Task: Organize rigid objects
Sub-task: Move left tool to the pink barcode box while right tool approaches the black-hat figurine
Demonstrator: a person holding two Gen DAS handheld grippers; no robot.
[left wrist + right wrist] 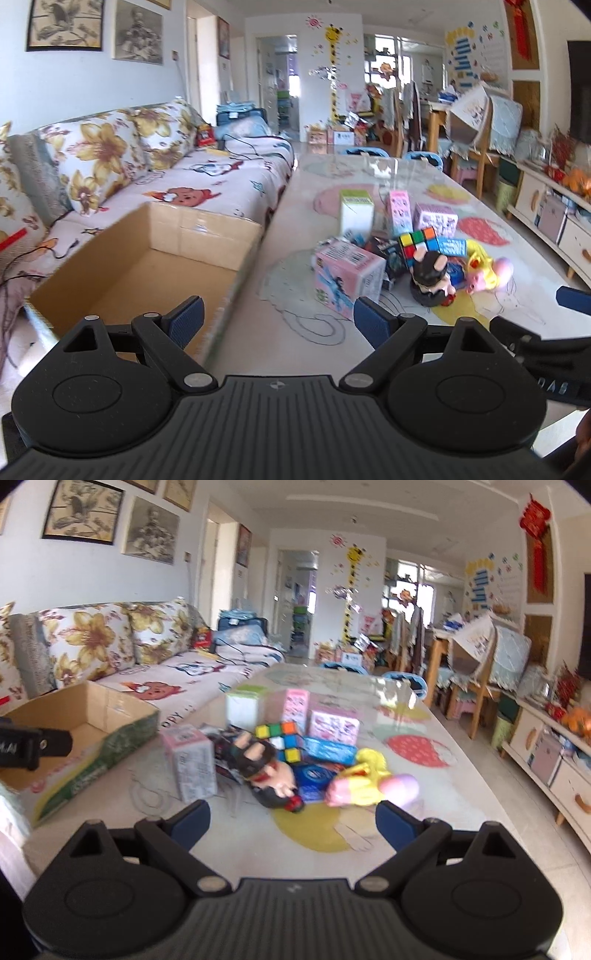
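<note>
My fingers (192, 821) on the right gripper (291, 821) are spread wide with nothing between them, and the left gripper (277, 321) is just as wide and just as empty, hanging over the near edge of the worktop (295, 350) beside the cardboard box (147, 266). Nearest my right side lies the dark-haired figurine (266, 768), toppled on its side, with a yellow and pink soft-looking doll (365, 782) touching the pile next to it; I judge the figurine hard, lumpy and a bit slick, best pinched across the round body, not the thin limbs. Just left of it stands a pink and grey carton (190, 764), upright and apart from the open box; it looks light and stiff, but thin card can crush, so I would close across its two narrow faces near mid-height. Behind the figurine sits the Rubik's cube (282, 740), bright tiled and square, probably the easiest grip: flat opposite faces, firm, though smooth plastic may twist. Flat blue packets (327, 749) lie under and around it. Farthest back stand a white and green carton (245, 705), a tall pink one (295, 709) and a squat lilac one (334, 725), close together.
</note>
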